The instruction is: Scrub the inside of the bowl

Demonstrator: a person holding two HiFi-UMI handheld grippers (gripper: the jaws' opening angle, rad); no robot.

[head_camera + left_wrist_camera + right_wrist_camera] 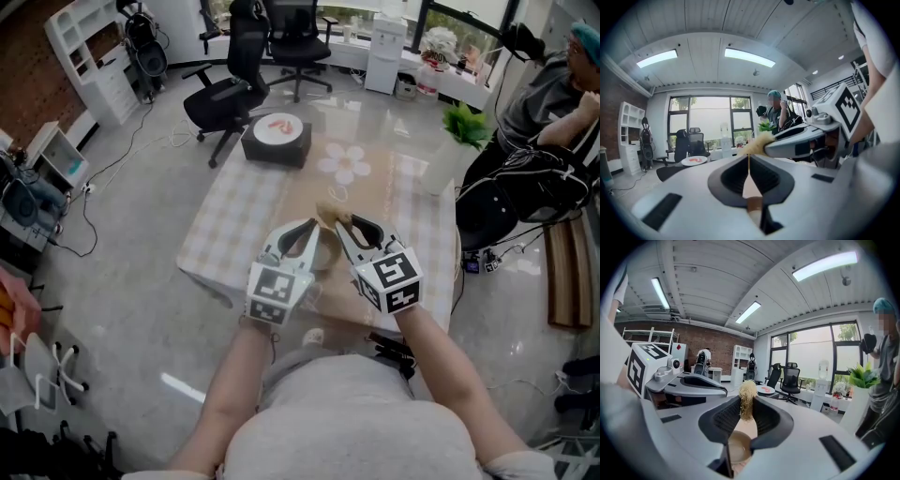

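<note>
Left gripper [748, 158]: fingers pressed together, nothing between.
Right gripper [747, 401]: fingers clamped on brush [748, 392].
Edge: both over worktop's [239, 220] near edge.

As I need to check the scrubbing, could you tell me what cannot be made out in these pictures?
Bowl: in the head view only a sliver shows between the left tool and the right tool; its inside is hidden.
Left tool's grip: shut, but the left gripper view cannot show whether the rim is pinched.
Scrubber handle: covered by the right tool's jaws in its own view.
</note>
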